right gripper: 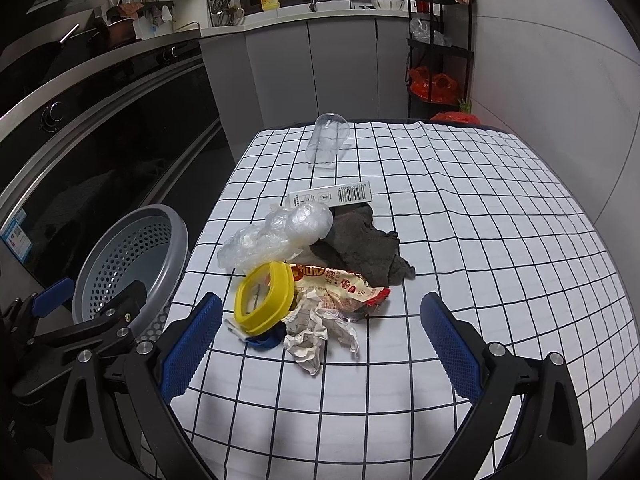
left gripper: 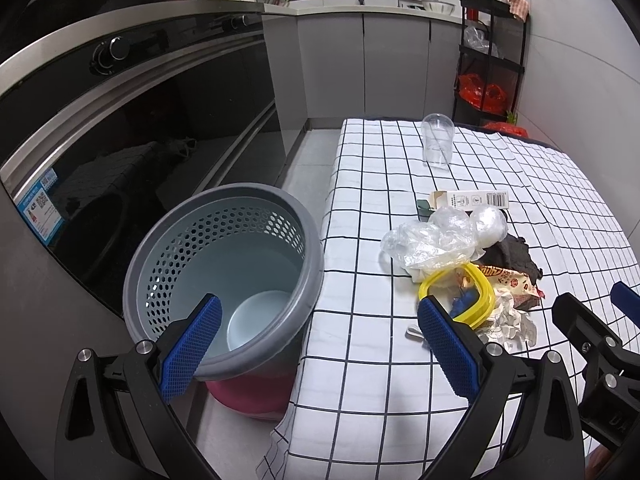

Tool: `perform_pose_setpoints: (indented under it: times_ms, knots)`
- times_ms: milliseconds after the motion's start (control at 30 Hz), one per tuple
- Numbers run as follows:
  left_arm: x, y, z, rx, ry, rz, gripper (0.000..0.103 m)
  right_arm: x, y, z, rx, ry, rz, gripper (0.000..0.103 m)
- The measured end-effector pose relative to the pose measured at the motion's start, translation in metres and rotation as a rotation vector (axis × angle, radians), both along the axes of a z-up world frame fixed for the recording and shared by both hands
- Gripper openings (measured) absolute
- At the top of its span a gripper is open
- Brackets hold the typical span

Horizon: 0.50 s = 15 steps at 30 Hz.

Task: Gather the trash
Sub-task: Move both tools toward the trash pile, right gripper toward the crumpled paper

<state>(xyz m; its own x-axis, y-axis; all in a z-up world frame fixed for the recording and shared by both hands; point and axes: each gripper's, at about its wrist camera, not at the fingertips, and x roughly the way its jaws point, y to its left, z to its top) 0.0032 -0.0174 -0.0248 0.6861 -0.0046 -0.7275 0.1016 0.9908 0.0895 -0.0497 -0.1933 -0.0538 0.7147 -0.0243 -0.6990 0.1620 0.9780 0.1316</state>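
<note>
Your right gripper (right gripper: pixel 320 338) hangs with jaws spread wide and empty, just short of one crumpled paper ball (right gripper: pixel 316 336) on the checked tablecloth (right gripper: pixel 480 216). Your left gripper (left gripper: pixel 316 344) is likewise wide open, straddling the table edge beside one grey perforated bin (left gripper: pixel 168 256). The trash pile holds one yellow lid ring (right gripper: pixel 264 300), one snack wrapper (right gripper: pixel 340 288), one clear plastic bag (right gripper: pixel 276 236) and one dark cloth (right gripper: pixel 364 248). Beyond lie one flat carton (right gripper: pixel 332 196) and one clear plastic cup (right gripper: pixel 326 140).
</note>
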Motion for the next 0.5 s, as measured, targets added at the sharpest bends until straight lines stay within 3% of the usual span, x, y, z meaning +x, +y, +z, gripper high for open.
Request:
perform_pose_setpoints:
  times_ms: [500]
  knots:
    - [0.007, -0.011, -0.037, 0.028, 0.081, -0.033, 0.096, 0.007, -0.029, -0.056, 0.065, 0.118, -0.002, 0.095]
